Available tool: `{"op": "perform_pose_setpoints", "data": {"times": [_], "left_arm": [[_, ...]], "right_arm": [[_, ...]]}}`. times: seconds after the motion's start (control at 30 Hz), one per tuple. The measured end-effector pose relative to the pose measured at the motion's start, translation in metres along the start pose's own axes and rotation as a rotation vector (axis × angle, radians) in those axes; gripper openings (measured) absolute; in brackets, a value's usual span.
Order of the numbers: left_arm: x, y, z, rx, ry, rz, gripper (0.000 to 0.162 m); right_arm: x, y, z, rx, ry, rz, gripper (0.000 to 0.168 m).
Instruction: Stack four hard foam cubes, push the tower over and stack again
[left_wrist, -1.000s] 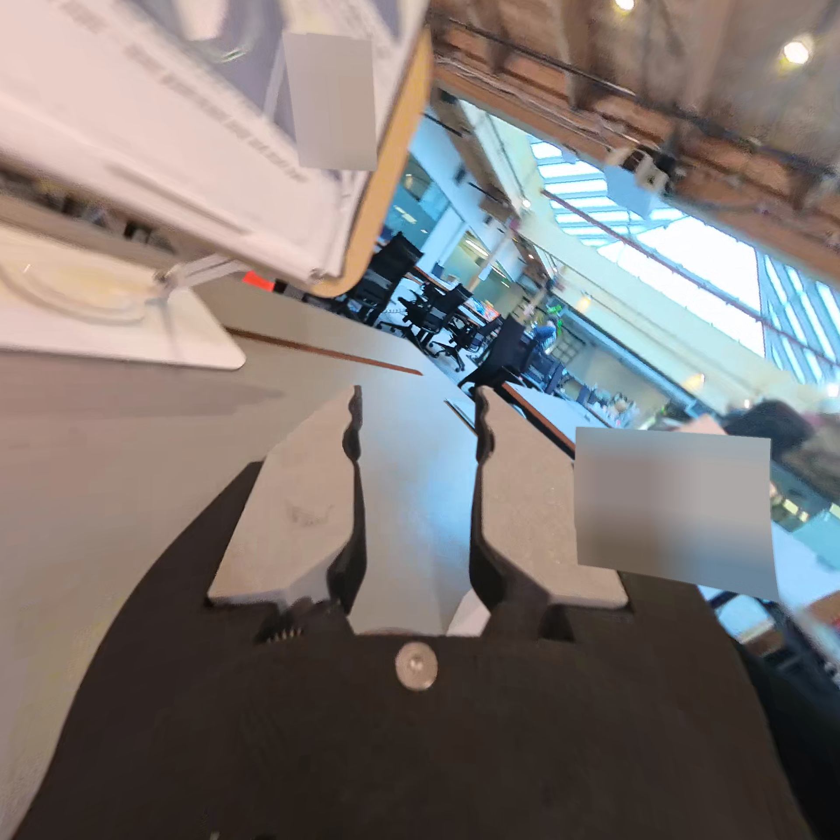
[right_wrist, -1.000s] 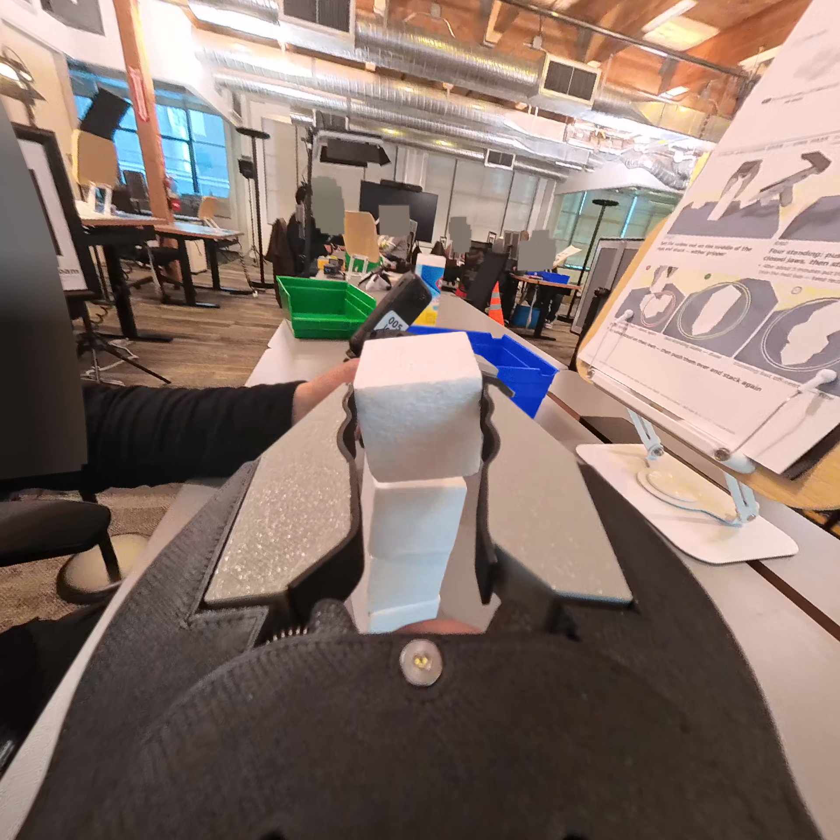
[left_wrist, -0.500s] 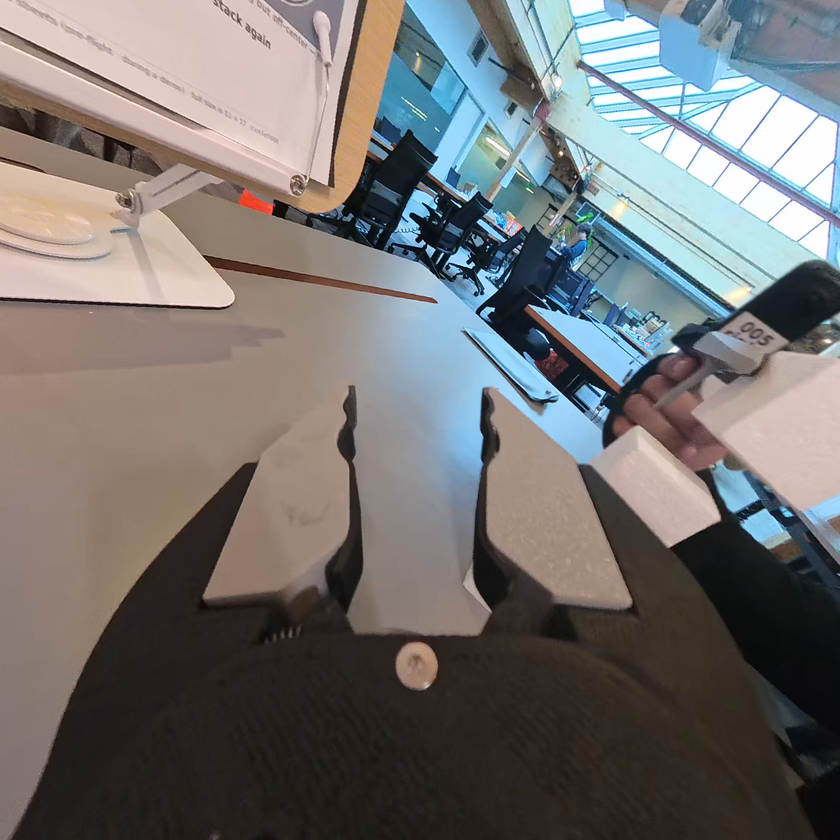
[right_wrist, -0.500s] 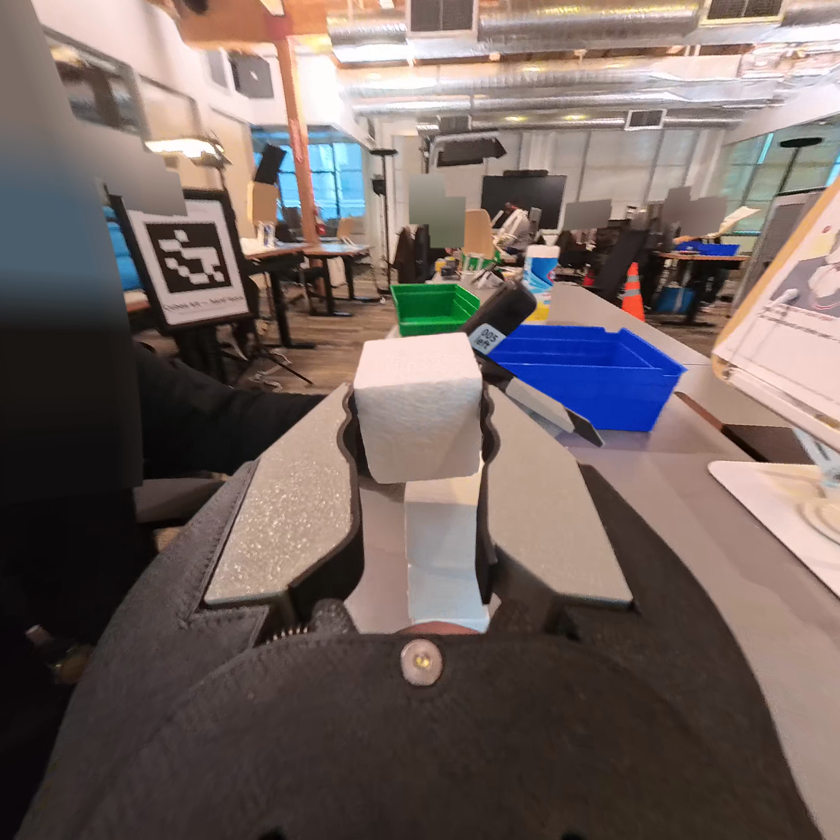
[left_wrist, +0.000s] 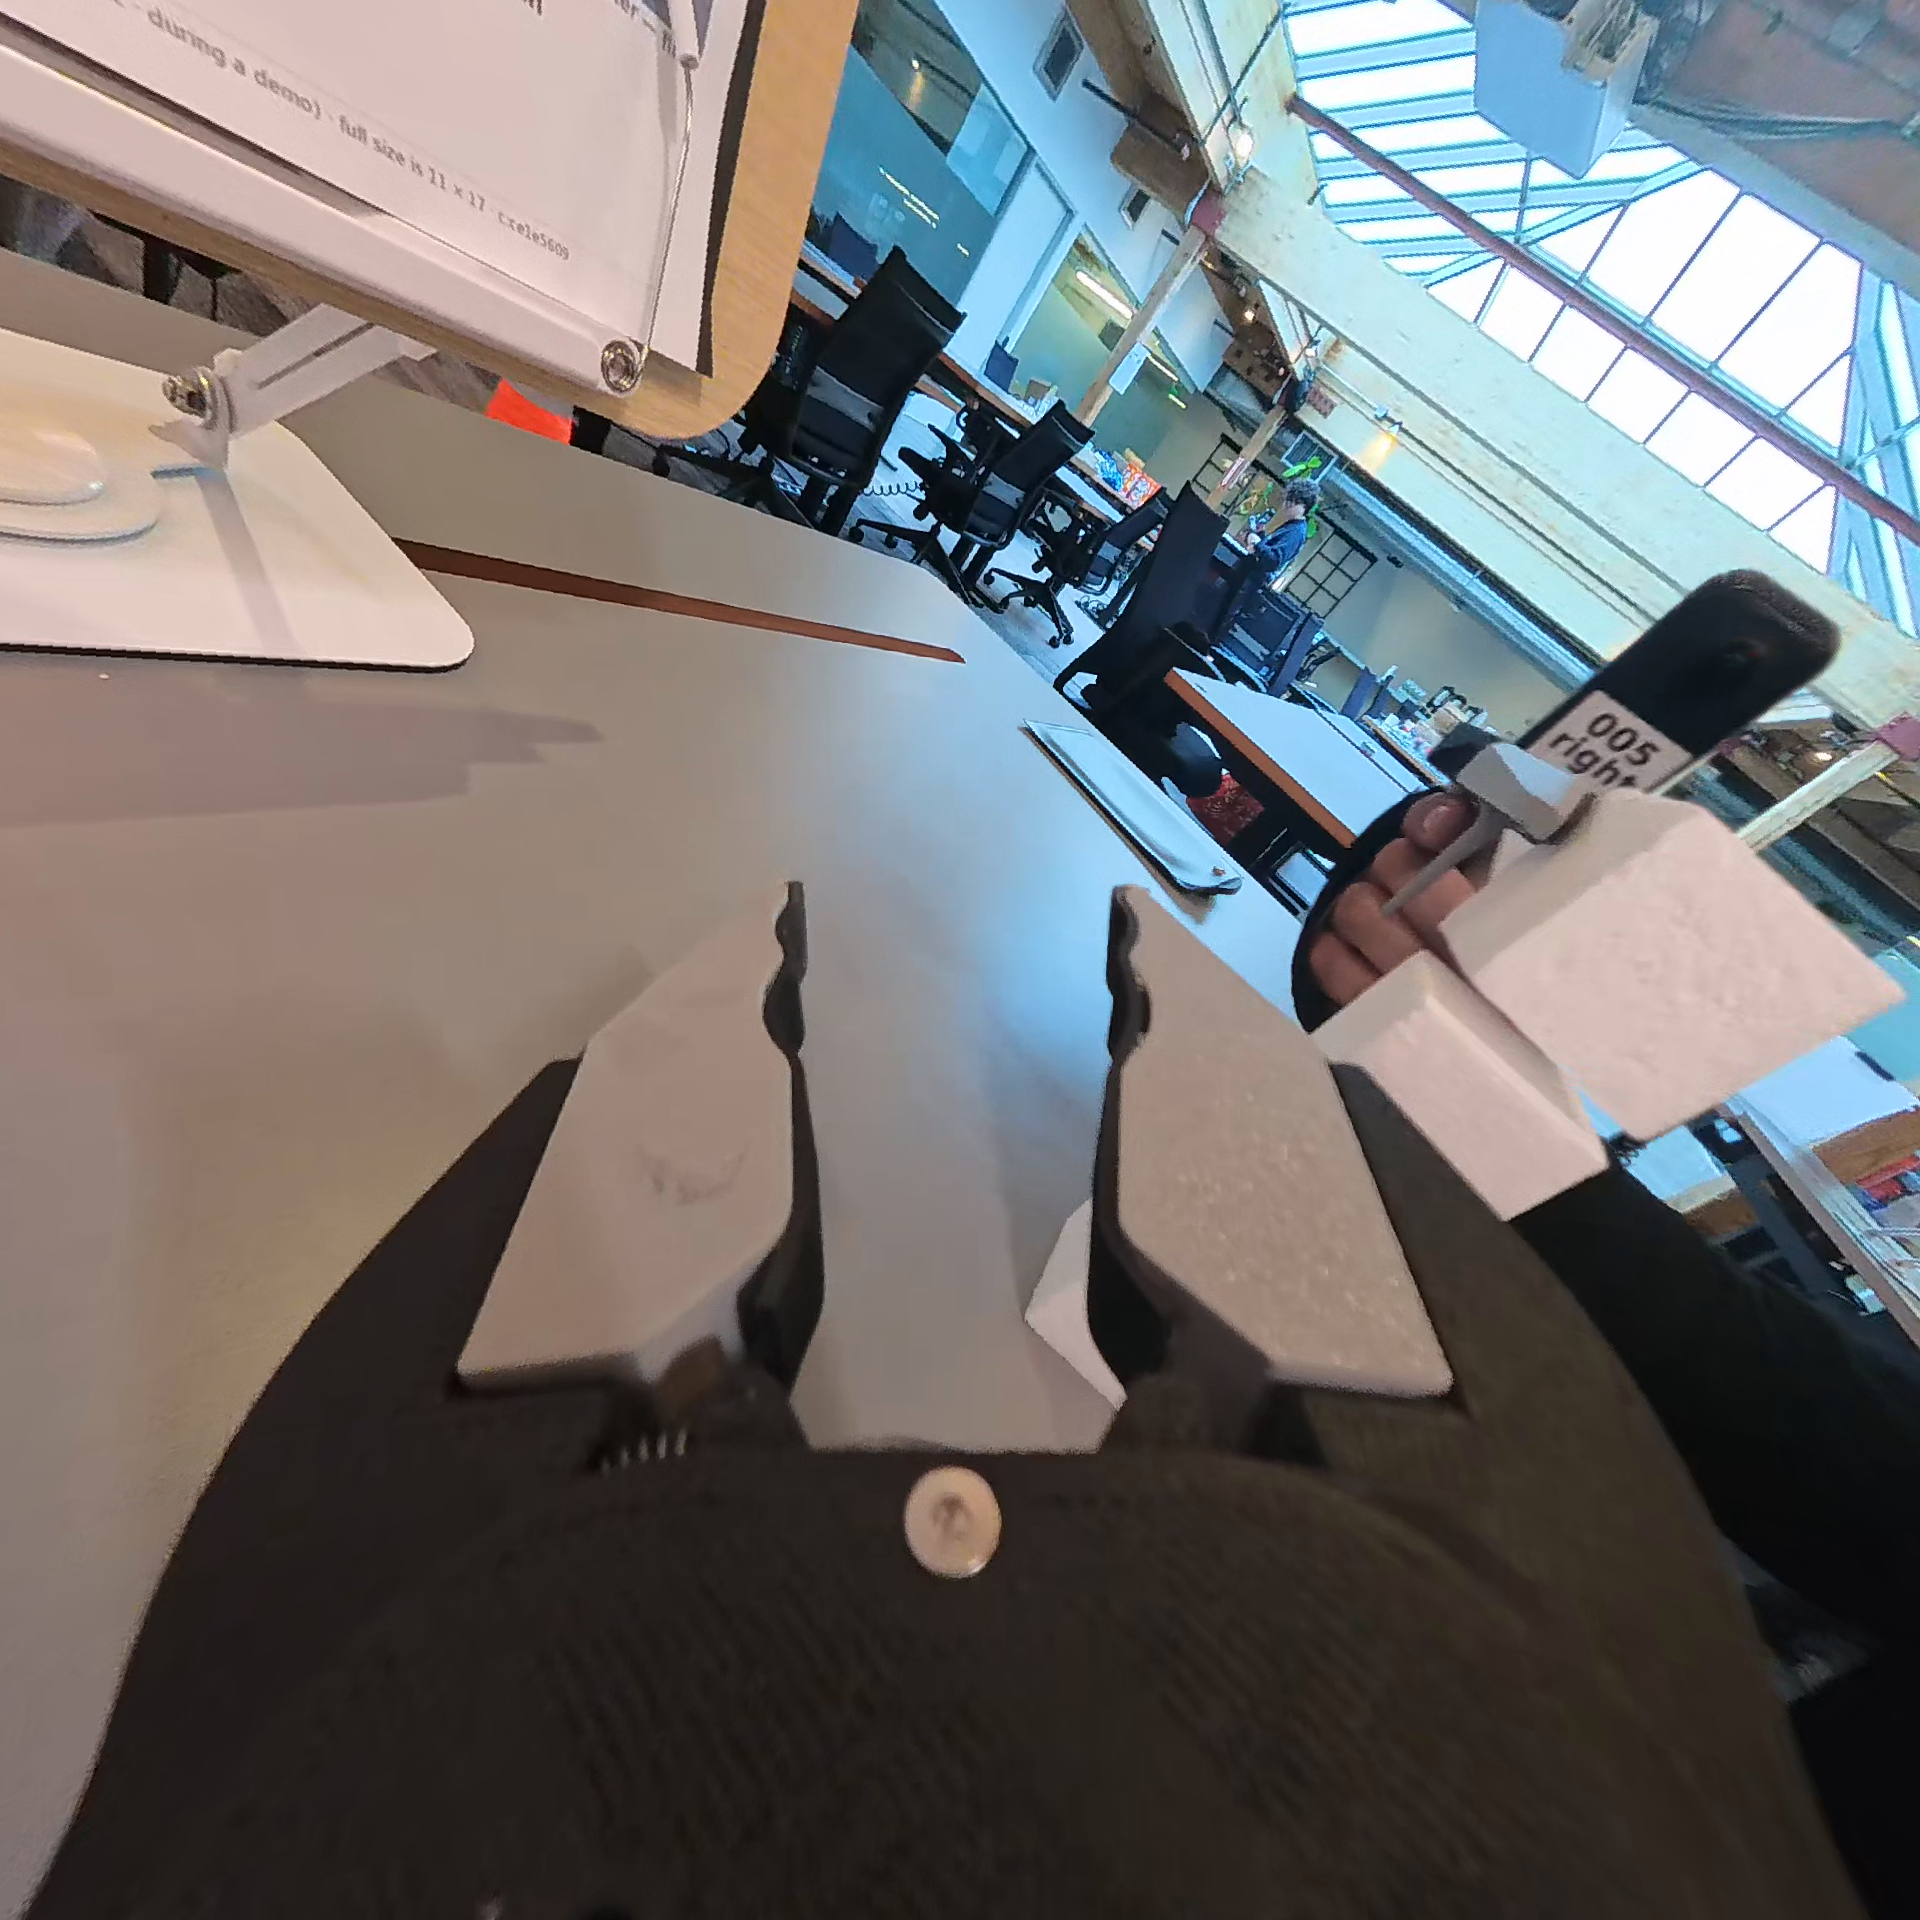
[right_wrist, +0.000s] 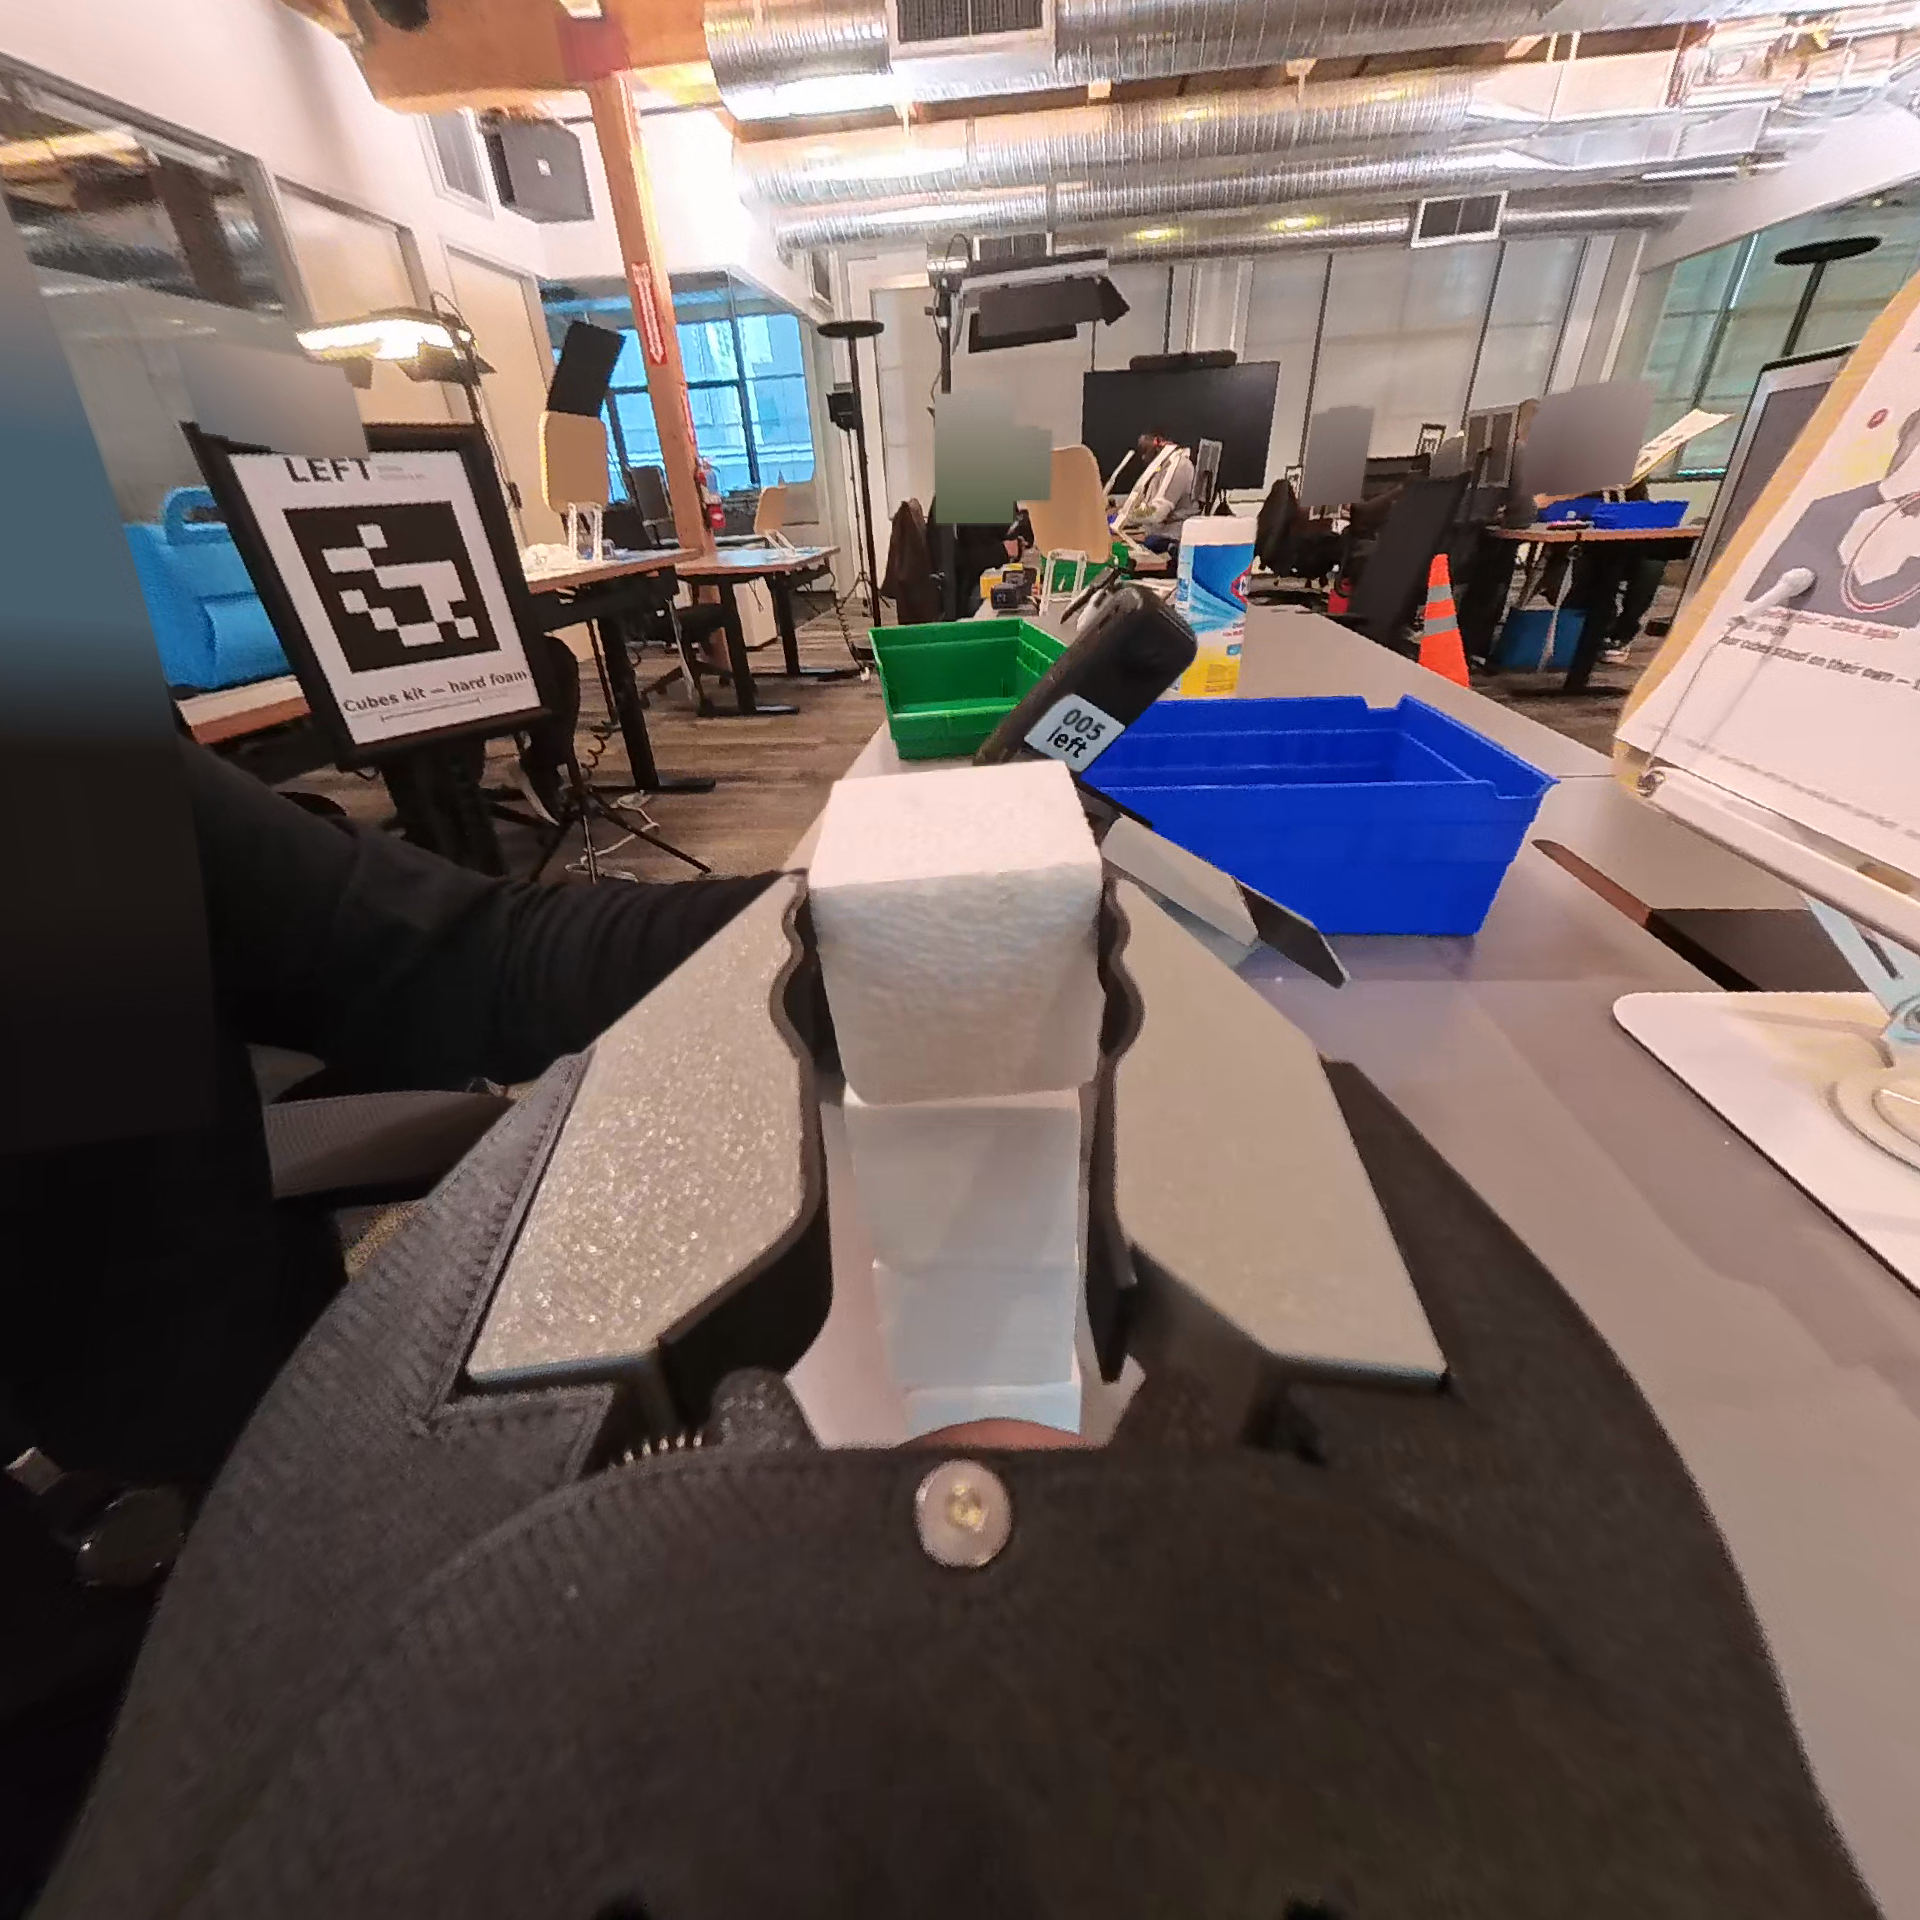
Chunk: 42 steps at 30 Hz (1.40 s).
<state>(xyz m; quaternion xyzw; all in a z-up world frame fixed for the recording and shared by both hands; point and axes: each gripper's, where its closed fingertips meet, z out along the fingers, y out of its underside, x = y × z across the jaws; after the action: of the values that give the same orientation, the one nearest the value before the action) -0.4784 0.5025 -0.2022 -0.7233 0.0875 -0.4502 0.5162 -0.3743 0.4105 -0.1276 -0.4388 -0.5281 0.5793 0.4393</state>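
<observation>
My right gripper (right_wrist: 956, 914) is shut on a white foam cube (right_wrist: 956, 935). It holds the cube directly over a stack of three white cubes (right_wrist: 966, 1184) on the grey table (right_wrist: 1455, 1091). I cannot tell whether the cube rests on the stack. In the left wrist view the held cube (left_wrist: 1662, 977) shows at the right, with the cube under it (left_wrist: 1455, 1101). My left gripper (left_wrist: 956, 935) is open and empty, low over the table beside the stack. A corner of a lower cube (left_wrist: 1070, 1320) shows between its fingers. Its fingers (right_wrist: 1210, 899) show just behind the stack.
A blue bin (right_wrist: 1330, 821) and a green bin (right_wrist: 956, 675) stand behind the stack. A document stand's white base (right_wrist: 1766, 1091) is on the right and also shows in the left wrist view (left_wrist: 208, 582). A flat tablet-like thing (left_wrist: 1132, 810) lies near the table's far edge.
Half a second ago the held cube sat left of the stack; now it is lined up over it. The left gripper has tilted down towards the table, and the right gripper has come into its view.
</observation>
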Motion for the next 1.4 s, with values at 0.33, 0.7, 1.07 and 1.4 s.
{"op": "perform_pose_setpoints", "data": {"times": [0.33, 0.7, 1.07, 1.4], "left_arm": [[0.000, 0.000, 0.000, -0.007, 0.001, -0.009, 0.058], [-0.001, 0.003, 0.001, -0.018, -0.001, -0.014, 0.058], [0.000, 0.006, 0.003, -0.031, 0.003, -0.016, 0.059], [0.000, 0.008, 0.003, -0.039, 0.005, -0.017, 0.059]], "right_arm": [[-0.001, 0.002, 0.003, -0.043, 0.081, -0.041, 0.052], [-0.001, 0.004, 0.004, -0.045, 0.097, -0.034, 0.053], [0.000, 0.005, 0.004, -0.036, 0.087, -0.013, 0.053], [0.007, 0.017, 0.008, -0.058, 0.091, 0.046, 0.065]]}}
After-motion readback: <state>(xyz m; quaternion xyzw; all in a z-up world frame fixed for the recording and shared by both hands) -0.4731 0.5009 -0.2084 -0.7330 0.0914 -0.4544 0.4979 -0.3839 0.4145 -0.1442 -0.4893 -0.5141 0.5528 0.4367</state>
